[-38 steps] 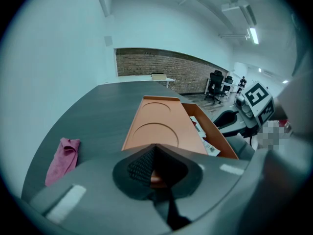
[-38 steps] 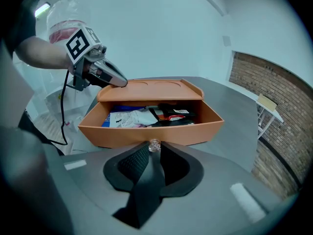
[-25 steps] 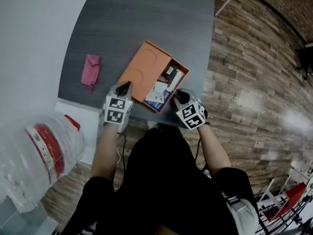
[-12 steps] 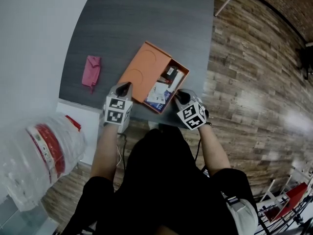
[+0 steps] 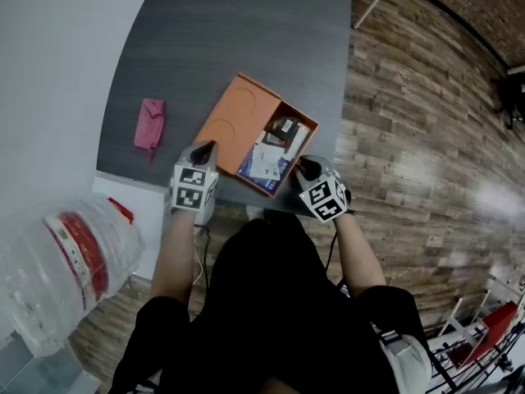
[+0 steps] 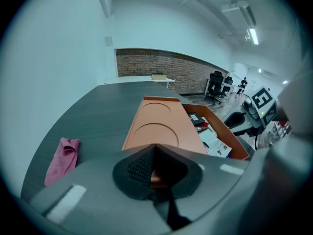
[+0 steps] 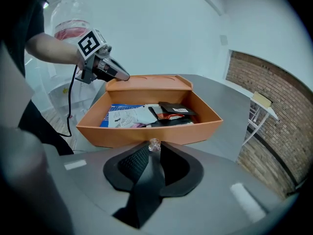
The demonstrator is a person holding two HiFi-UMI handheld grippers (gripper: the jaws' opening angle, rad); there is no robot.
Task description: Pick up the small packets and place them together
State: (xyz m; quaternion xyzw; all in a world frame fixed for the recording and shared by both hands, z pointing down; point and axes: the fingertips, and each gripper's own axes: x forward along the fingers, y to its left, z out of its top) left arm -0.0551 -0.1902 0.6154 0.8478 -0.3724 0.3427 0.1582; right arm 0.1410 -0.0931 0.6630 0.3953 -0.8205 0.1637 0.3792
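Packets (image 7: 146, 114) are located mid-frame in the orange box (image 7: 146, 133), directly above the right gripper (image 7: 154, 150), whose fingers are closed on a small clear item (image 7: 154, 144). The left gripper (image 6: 155, 148) is farther off, fingers closed.

Left jaws cover the near edge of the orange box (image 6: 155, 131); clear bit (image 7: 154, 145) between right jaws too small to identify.

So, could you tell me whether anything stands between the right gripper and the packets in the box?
Yes: the orange box's near wall rises between the right gripper and the packets. Its lid is folded back, so nothing visible blocks a reach from above. The gripper's fingers pinch a small clear piece.
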